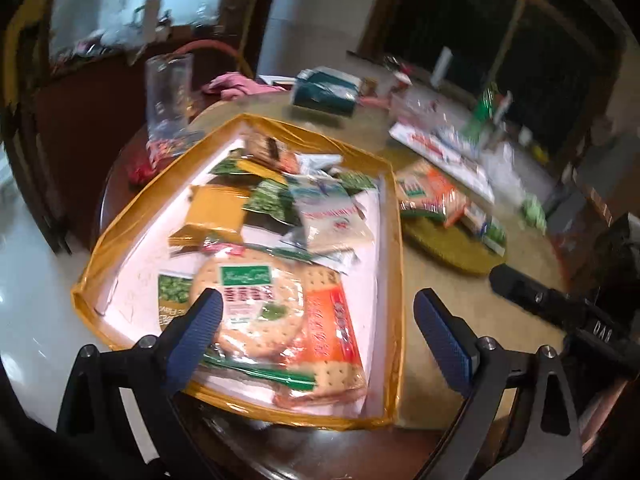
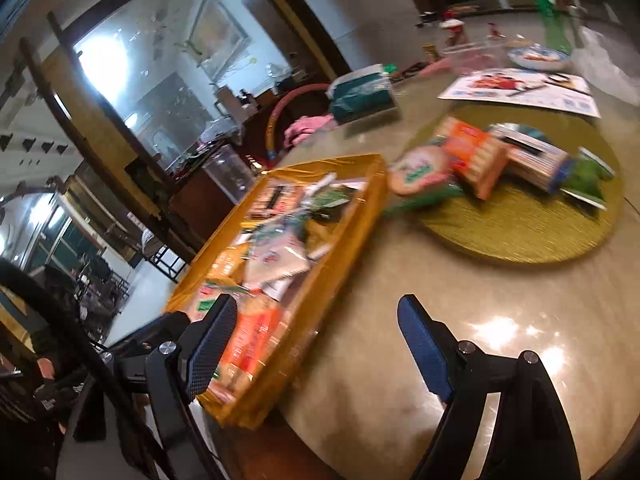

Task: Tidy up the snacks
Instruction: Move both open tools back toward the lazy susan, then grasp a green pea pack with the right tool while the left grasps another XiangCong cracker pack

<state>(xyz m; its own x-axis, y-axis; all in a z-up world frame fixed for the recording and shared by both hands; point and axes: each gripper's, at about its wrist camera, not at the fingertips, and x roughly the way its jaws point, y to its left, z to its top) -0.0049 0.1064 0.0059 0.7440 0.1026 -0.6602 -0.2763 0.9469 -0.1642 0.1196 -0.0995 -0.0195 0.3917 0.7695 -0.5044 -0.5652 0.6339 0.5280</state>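
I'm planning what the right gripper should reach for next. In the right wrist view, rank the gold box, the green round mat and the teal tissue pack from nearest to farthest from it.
From the right gripper:
1. Gold box, right beside its left finger, holding snacks.
2. Green round mat, ahead to the right, with snack packs on it.
3. Teal tissue pack, farthest, at the table's back.

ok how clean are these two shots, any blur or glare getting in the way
Left wrist view: far table clutter smeared by motion blur; the cracker packets in the orange box stay fairly readable; fisheye bends the edges. Right wrist view: blurrier overall, snacks on the green mat smeared, bright glare spots on the table, window blown out.
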